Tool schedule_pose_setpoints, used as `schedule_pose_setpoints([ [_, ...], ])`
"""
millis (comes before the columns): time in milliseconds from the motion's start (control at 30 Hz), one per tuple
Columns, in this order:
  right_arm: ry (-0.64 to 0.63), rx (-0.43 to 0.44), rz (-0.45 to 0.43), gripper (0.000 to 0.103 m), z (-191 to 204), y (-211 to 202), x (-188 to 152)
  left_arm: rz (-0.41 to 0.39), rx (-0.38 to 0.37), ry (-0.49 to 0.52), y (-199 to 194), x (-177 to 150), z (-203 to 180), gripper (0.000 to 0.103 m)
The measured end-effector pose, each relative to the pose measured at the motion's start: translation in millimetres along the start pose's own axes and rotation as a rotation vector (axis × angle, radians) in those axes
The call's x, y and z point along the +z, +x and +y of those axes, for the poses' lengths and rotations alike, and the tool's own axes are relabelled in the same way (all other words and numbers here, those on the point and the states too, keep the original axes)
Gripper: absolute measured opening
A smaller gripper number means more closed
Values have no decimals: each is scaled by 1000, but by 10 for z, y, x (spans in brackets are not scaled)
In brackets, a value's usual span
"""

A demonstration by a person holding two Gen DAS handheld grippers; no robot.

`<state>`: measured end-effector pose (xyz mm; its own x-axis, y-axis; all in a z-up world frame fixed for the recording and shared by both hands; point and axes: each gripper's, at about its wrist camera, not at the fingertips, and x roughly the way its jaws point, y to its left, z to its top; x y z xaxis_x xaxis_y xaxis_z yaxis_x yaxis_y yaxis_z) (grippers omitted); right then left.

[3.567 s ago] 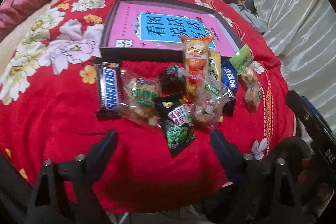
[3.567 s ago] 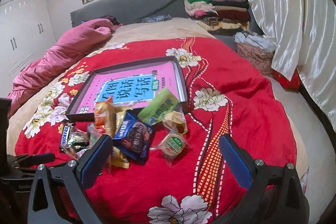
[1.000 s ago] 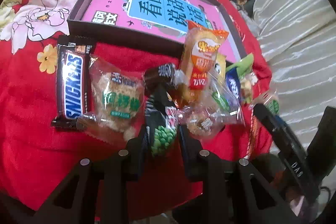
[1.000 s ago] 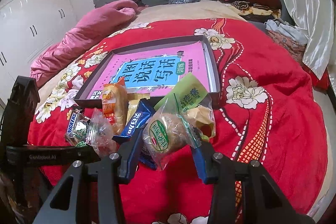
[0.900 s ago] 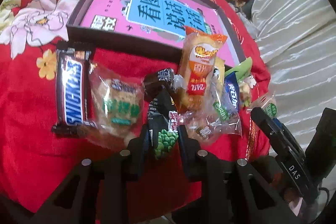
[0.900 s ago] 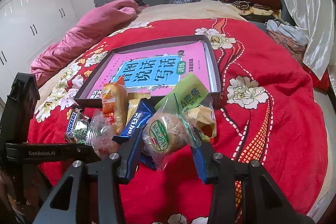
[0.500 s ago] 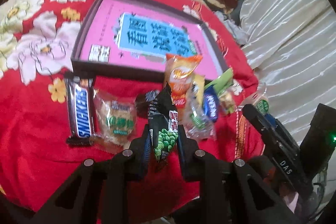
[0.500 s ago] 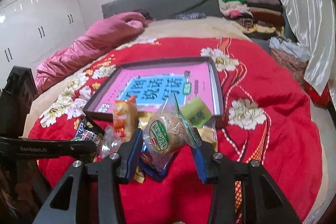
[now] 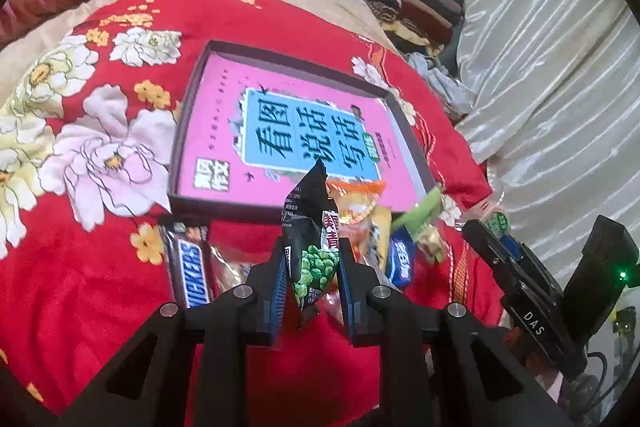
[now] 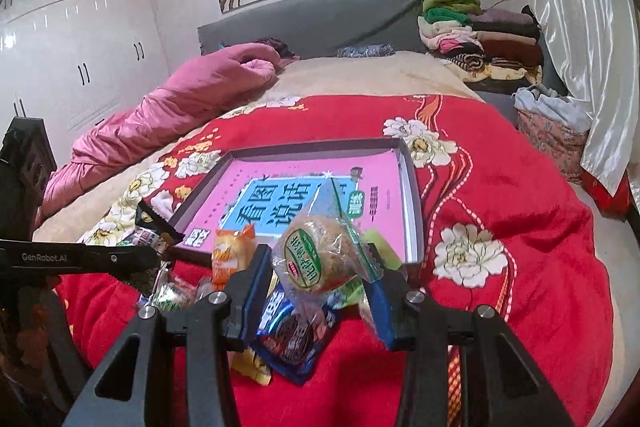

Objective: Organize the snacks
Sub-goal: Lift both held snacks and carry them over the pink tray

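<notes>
My left gripper [image 9: 312,267] is shut on a black green-pea packet [image 9: 314,247] and holds it above the snack pile. My right gripper [image 10: 316,275] is shut on a clear-wrapped round cake with a green label [image 10: 316,255], lifted above the pile. A shallow dark box with a pink printed floor [image 9: 208,151] lies on the red blanket, just beyond the pile; it also shows in the right wrist view [image 10: 414,203]. A Snickers bar [image 9: 190,267], an orange packet [image 9: 356,199], a blue packet [image 10: 288,339] and other snacks lie on the blanket.
The red flowered blanket [image 9: 80,267] covers a bed. A pink quilt [image 10: 180,107] lies at the far left. Folded clothes [image 10: 480,39] are stacked at the headboard. A white curtain [image 9: 560,87] hangs on the right.
Both grippers closed on their snacks and lifted them off the pile. In the last half second both rose further and tilted up, with the box now closer ahead.
</notes>
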<state>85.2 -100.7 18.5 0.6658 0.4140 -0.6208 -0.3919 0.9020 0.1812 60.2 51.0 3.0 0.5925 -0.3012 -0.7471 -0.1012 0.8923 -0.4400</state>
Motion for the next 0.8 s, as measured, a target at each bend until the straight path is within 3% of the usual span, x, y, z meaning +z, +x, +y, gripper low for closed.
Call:
schedule_pose_setpoints([
  [800, 12, 12, 0, 45, -246, 551, 289, -43, 33, -52, 291, 414, 230, 23],
])
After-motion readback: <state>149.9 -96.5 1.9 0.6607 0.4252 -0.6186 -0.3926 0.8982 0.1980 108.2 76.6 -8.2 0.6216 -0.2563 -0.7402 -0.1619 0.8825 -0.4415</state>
